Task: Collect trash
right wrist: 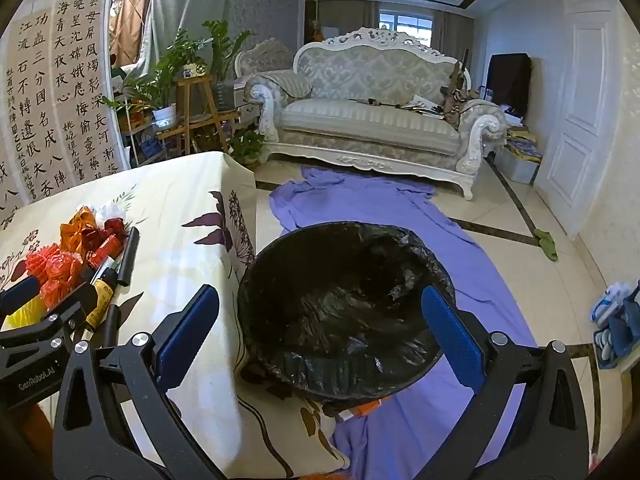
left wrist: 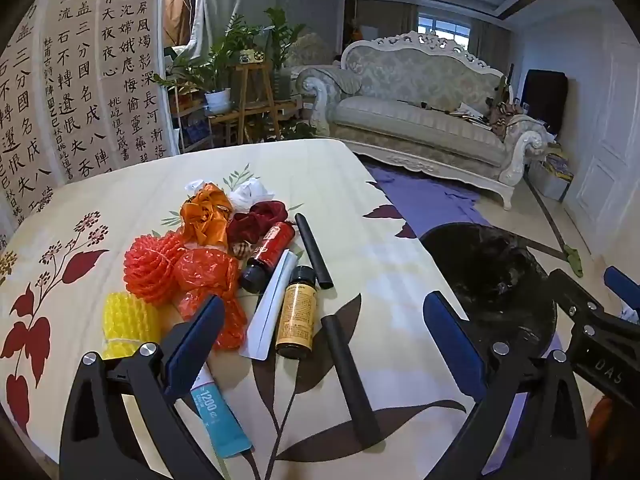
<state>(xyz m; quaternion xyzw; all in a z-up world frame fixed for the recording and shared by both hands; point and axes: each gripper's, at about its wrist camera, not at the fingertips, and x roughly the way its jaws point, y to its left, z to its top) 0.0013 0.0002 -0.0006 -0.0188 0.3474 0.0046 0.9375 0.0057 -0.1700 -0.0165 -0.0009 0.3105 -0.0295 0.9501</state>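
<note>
Left gripper [left wrist: 324,320]: your jaws gape, empty — over the trash pile [left wrist: 208,264].
Right gripper [right wrist: 320,316]: spread wide, empty.
Bin [right wrist: 340,300]: looks empty — everything is left for you.

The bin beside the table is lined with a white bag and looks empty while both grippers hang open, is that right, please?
Not quite: the bin is lined with a black bag, as the right wrist view shows. It does look empty beside the table, and the left gripper and right gripper are open.
</note>
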